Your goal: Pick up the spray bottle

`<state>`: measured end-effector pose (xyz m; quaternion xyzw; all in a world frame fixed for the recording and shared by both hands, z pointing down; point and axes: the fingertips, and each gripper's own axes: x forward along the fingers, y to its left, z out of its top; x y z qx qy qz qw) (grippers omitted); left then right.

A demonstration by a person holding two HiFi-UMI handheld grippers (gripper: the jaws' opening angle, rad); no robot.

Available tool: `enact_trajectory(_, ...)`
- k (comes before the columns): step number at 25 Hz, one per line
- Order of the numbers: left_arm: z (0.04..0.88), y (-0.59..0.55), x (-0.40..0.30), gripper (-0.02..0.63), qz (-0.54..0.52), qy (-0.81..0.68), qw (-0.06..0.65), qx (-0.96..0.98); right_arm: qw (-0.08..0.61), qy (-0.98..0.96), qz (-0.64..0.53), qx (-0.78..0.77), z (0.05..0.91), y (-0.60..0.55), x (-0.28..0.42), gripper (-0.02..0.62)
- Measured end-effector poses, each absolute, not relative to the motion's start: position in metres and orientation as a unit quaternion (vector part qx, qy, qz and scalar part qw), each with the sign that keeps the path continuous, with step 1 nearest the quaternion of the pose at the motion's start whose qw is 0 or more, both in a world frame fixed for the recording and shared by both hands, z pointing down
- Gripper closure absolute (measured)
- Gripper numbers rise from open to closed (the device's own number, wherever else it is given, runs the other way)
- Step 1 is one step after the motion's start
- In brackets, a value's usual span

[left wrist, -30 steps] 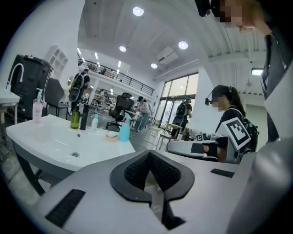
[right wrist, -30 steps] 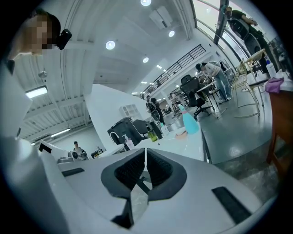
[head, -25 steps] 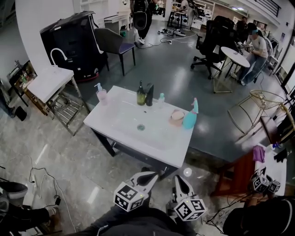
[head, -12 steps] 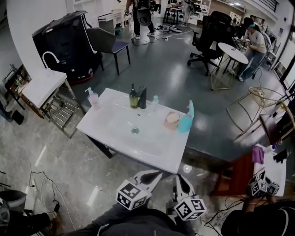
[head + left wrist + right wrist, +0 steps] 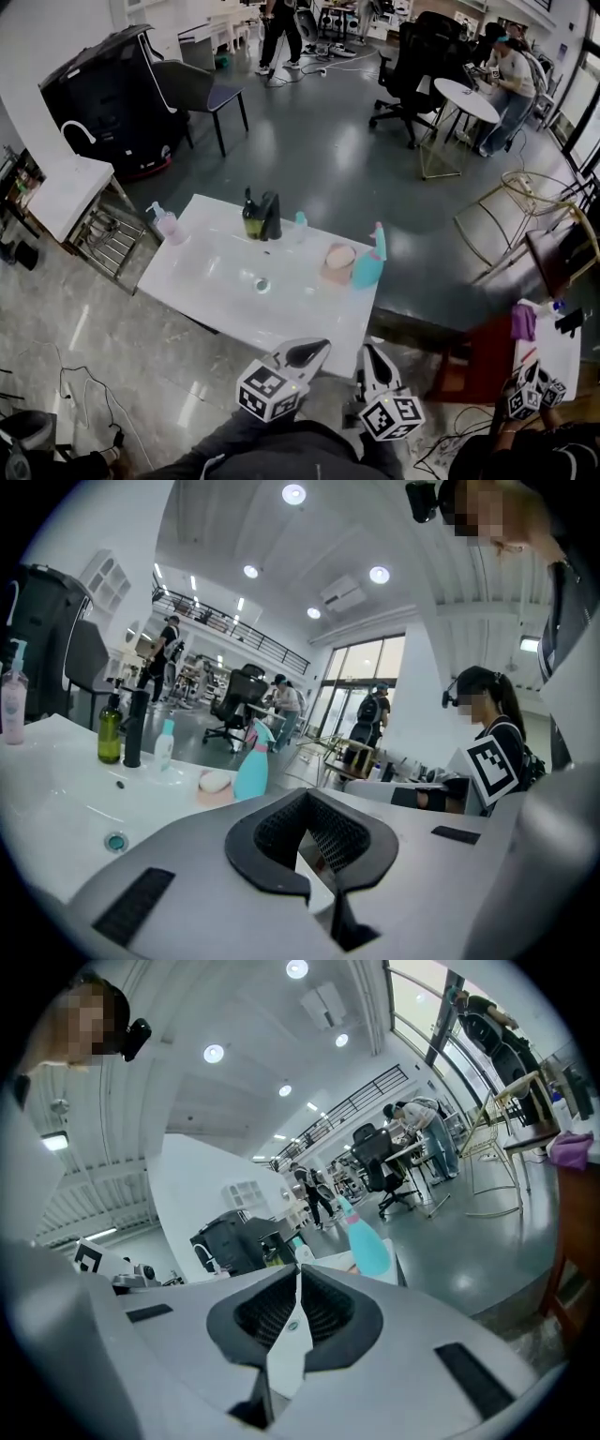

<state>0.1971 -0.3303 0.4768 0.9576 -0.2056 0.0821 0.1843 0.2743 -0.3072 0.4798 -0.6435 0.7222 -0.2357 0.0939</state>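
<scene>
— Biggest thing first?
— White basin counter (image 5: 202,281), slanted across the middle of the head view, standing on a grey floor.

— And the tongs?
— Left gripper (image 5: 306,792) and right gripper (image 5: 299,1269), side by side at the bottom of the head view. Just short of the counter's near edge, pointing across it. Both pressed together at the tips, with nothing clamped. Only an empty hollow behind the meeting pads in each gripper view.

— Where's the thing to be picked up?
— Teal spray bottle (image 5: 367,270) with a pink trigger head. Upright near the counter's far right corner, well apart from both grippers. Ahead of the right gripper in its own view, off to the left of centre in the left gripper view.

— Anything beside it?
— Peach dish (image 5: 337,262), just to its left. Touching or not: cannot tell.

— Further along?
— Black tap (image 5: 271,217) at the far edge, with a green bottle (image 5: 249,220) close against its left side. Small teal-capped bottle (image 5: 300,225) just to the right of the tap. Pink pump bottle (image 5: 169,225) alone at the far left corner.

— Smallest?
— Round drain (image 5: 262,285), sunk in the middle of the basin.
</scene>
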Motion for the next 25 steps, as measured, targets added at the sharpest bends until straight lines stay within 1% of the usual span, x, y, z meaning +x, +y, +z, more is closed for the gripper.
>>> enact_trajectory(8, 0.467, -0.393, 0.213, 0.603, 0.070, -0.205, 0.195, 0.957, 0.057, 0.716, -0.177, -0.673, 0.462, -0.373, 0.312, 0.580)
enact_trajectory(20, 0.451, -0.470, 0.257, 0.603, 0.065, -0.175, 0.179, 0.966, 0.021, 0.698, -0.157, -0.699, 0.450, -0.444, 0.357, 0.577)
enact_trajectory(21, 0.452, -0.476, 0.259, 0.603, 0.066, -0.175, 0.181, 0.965, 0.017, 0.699, -0.157, -0.698, 0.450, -0.451, 0.359, 0.560)
enact_trajectory(23, 0.457, -0.485, 0.263, 0.603, 0.072, -0.175, 0.189, 0.964, 0.010, 0.701, -0.156, -0.696, 0.451, -0.463, 0.364, 0.447)
enact_trajectory(25, 0.464, -0.493, 0.266, 0.603, 0.078, -0.177, 0.195, 0.962, 0.004, 0.701, -0.151, -0.697, 0.451, -0.476, 0.370, 0.426)
